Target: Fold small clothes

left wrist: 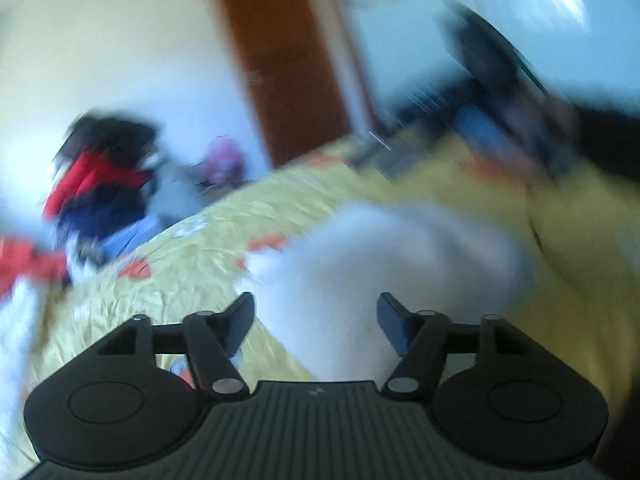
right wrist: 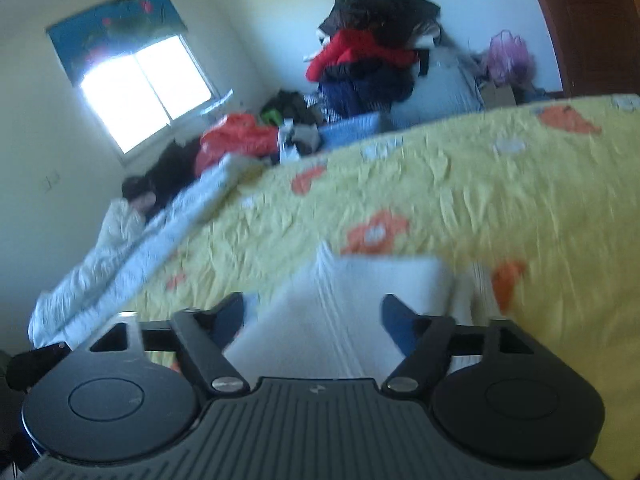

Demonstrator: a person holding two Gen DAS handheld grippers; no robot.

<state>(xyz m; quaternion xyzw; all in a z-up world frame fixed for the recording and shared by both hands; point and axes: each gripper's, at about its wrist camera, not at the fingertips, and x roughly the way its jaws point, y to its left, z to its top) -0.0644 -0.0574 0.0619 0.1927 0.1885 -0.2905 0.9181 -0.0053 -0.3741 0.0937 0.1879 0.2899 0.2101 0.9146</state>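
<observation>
White garment is lying on the yellow bedspread, right in front of both grippers. The right gripper has its jaws spread apart with the cloth showing between them, pads not pressing on it. The cloth looks folded, with a straight far edge and ribbed lines running down it. Same deal for the left gripper: jaws apart, white cloth in the gap and beyond, nothing clamped. That view is heavily blurred, so I can't make out the folds.

Room-wise, the bedspread with its orange flower print has a lot of bare surface past the garment, out to the far edge of the bed. On the right wrist view's left, a rumpled white quilt runs along the bed's side, near the garment but apart from it. Beyond the bed there's a tall clothes pile in black, red and navy against the wall, an orange bag lower down, a bright window, and a brown door. As for containers, a small cardboard box sits below a pink bag; can't tell what's in it.
</observation>
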